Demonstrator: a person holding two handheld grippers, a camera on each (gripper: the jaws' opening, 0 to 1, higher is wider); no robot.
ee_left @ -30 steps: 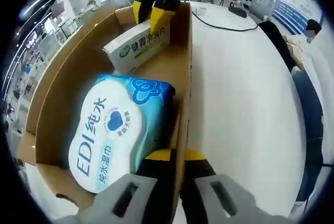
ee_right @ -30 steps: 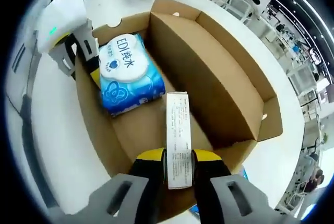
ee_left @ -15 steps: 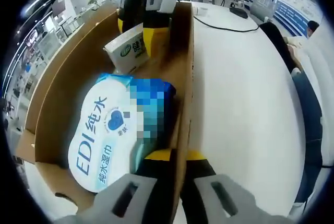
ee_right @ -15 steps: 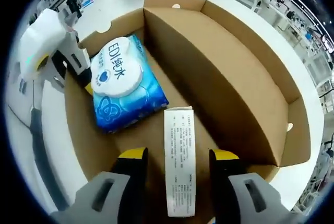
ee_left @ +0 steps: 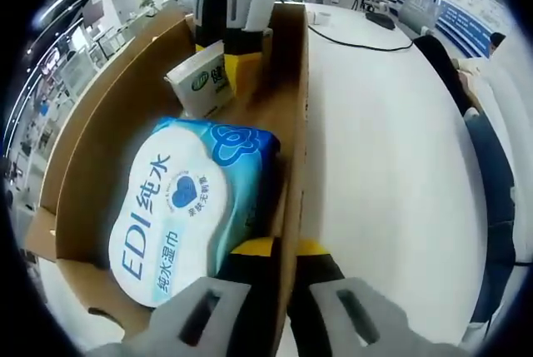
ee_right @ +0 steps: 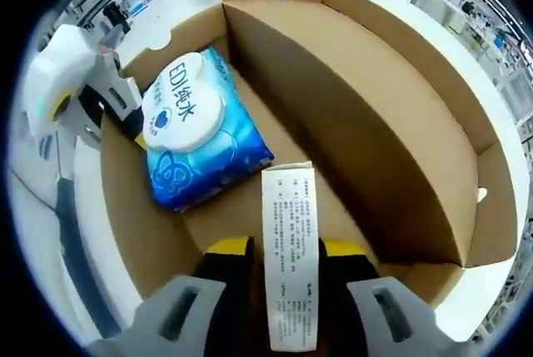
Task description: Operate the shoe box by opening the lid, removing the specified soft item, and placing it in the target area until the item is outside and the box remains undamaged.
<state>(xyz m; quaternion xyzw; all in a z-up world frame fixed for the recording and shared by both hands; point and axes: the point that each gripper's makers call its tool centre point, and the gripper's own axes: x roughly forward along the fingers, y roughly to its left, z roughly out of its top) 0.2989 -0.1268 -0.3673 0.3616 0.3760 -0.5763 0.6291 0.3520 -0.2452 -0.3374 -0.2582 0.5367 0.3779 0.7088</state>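
Right gripper [ee_right: 287,261] closed on the small white carton [ee_right: 291,250], low inside the shoe box [ee_right: 400,116]. Left gripper [ee_left: 277,259] pinched on the box's side wall [ee_left: 293,116], steadying it. Lid already open; nothing out yet, and no target area in sight. Soft blue wipes pack [ee_left: 187,203] lying flat on the box floor, plump, 1 white label up, beside the carton.

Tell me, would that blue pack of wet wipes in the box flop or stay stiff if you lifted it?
The wet wipes pack looks like soft, crinkled film, so it would probably sag and dent. Its glossy wrapper may be slippery. The flat white lid on top is likely its stiffest part.
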